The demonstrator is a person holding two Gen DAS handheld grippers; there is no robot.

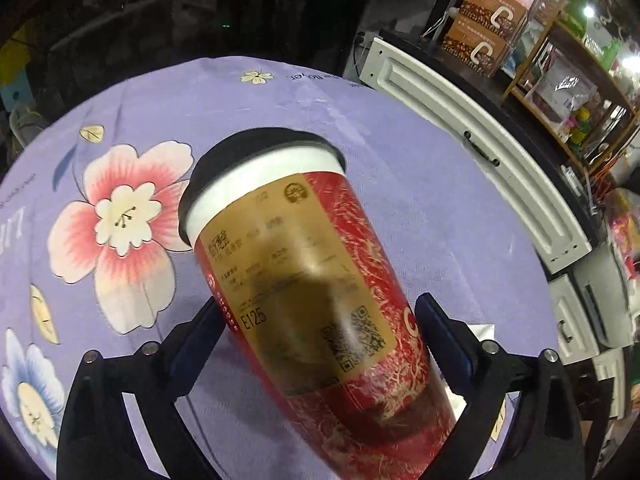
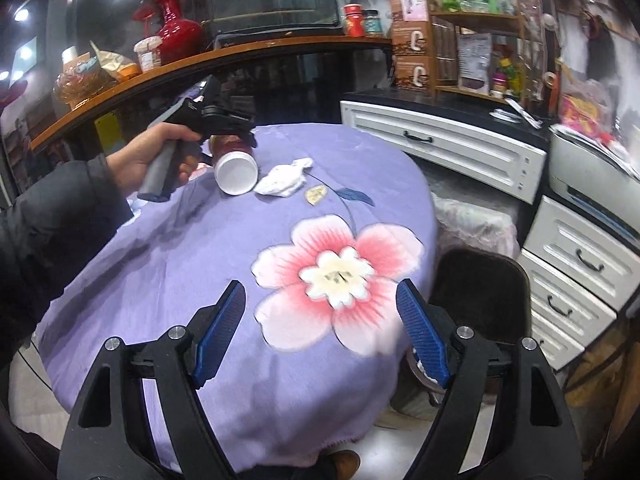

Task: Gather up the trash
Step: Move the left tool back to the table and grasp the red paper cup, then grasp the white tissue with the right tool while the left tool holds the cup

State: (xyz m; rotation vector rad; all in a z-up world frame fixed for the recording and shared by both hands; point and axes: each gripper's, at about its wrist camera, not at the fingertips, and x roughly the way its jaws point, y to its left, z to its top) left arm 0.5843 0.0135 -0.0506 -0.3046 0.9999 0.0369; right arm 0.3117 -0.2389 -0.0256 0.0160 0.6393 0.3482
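Observation:
A tall red and gold paper cup (image 1: 320, 280) with a black lid lies on its side on the purple flowered tablecloth (image 1: 400, 184). My left gripper (image 1: 320, 304) straddles it, and its blue pads sit close beside the cup's two sides without a clear squeeze. In the right wrist view the cup (image 2: 236, 172) shows its white base. A hand (image 2: 160, 156) holds the left gripper (image 2: 236, 136) over it. A crumpled white tissue (image 2: 284, 180) lies just right of the cup. My right gripper (image 2: 320, 288) hangs open above the near part of the table, with nothing between its fingers.
White drawer cabinets (image 2: 440, 140) curve around the table's far and right sides. A dark chair (image 2: 480, 280) stands at the table's right edge. A wooden shelf (image 2: 240, 52) behind holds a red vase (image 2: 176, 36) and jars.

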